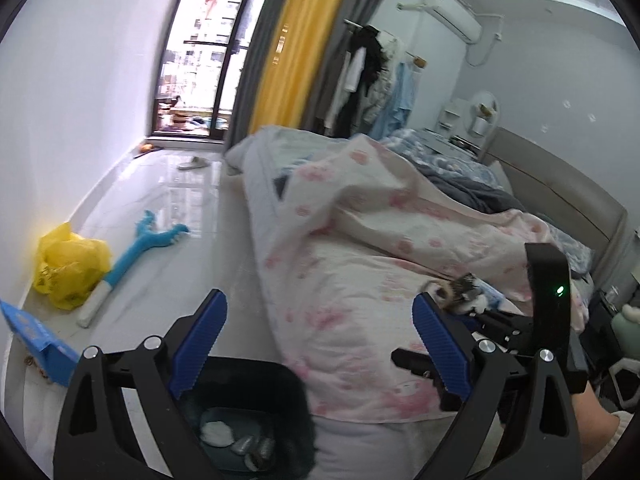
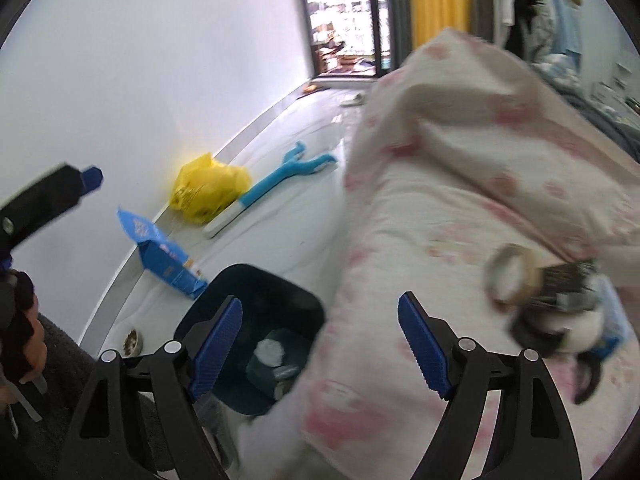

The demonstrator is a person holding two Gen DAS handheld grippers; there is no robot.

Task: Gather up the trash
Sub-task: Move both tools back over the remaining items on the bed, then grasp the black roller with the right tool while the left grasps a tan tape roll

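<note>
A dark trash bin (image 1: 256,408) stands on the floor beside the bed; it also shows in the right wrist view (image 2: 256,320), with white crumpled paper (image 2: 270,352) and other scraps inside. My left gripper (image 1: 320,344) is open and empty above the bin and the bed edge. My right gripper (image 2: 320,344) is open and empty over the bin and the pink blanket (image 2: 460,220). A tape roll (image 2: 508,276) and a blurred pile of small items (image 2: 568,312) lie on the bed to the right; the pile shows in the left wrist view (image 1: 460,294).
A yellow plastic bag (image 2: 208,188), a blue box (image 2: 164,256) and a blue long-handled toy (image 2: 280,184) lie on the floor by the wall. A small bowl (image 2: 133,341) sits near the bin. A slipper (image 1: 192,163) lies near the balcony door.
</note>
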